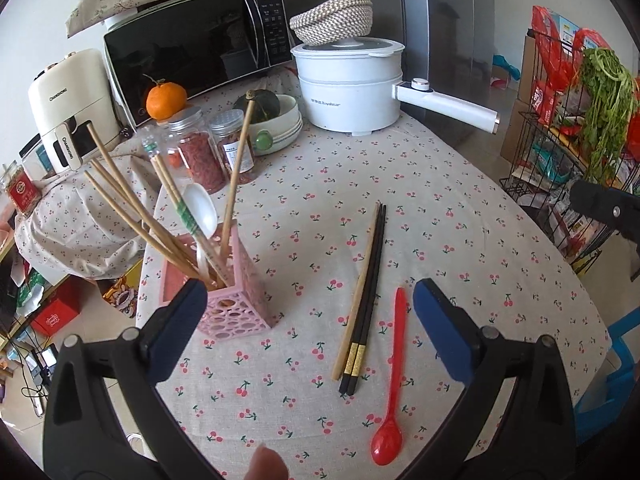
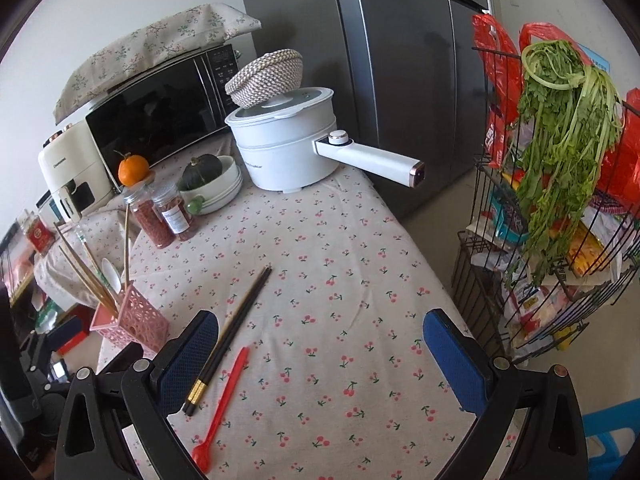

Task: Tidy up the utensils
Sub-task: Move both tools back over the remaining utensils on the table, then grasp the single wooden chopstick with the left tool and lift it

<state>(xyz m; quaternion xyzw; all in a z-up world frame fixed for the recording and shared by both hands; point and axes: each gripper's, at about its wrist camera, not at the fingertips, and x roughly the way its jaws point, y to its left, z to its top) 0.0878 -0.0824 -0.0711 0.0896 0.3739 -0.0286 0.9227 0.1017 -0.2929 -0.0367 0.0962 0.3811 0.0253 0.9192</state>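
Note:
A pink lattice utensil holder [image 1: 236, 300] [image 2: 136, 320] stands on the cherry-print tablecloth with several wooden chopsticks and a white spoon [image 1: 202, 208] in it. To its right lie a pair of black chopsticks [image 1: 366, 304] [image 2: 236, 320], one pale wooden chopstick [image 1: 354, 304] and a red plastic spoon [image 1: 394, 380] [image 2: 222, 392]. My left gripper [image 1: 310, 300] is open above the cloth, its left finger in front of the holder, the loose utensils between its fingers. My right gripper [image 2: 320, 332] is open too, nothing held, with the black chopsticks and red spoon by its left finger.
At the table's back stand a white electric pot [image 1: 348, 92] [image 2: 288, 148] with a long handle, two red-filled jars [image 1: 204, 152], a bowl with a squash [image 1: 280, 124] and a microwave [image 1: 192, 48]. A wire rack with greens [image 2: 560, 168] stands off the table's right edge.

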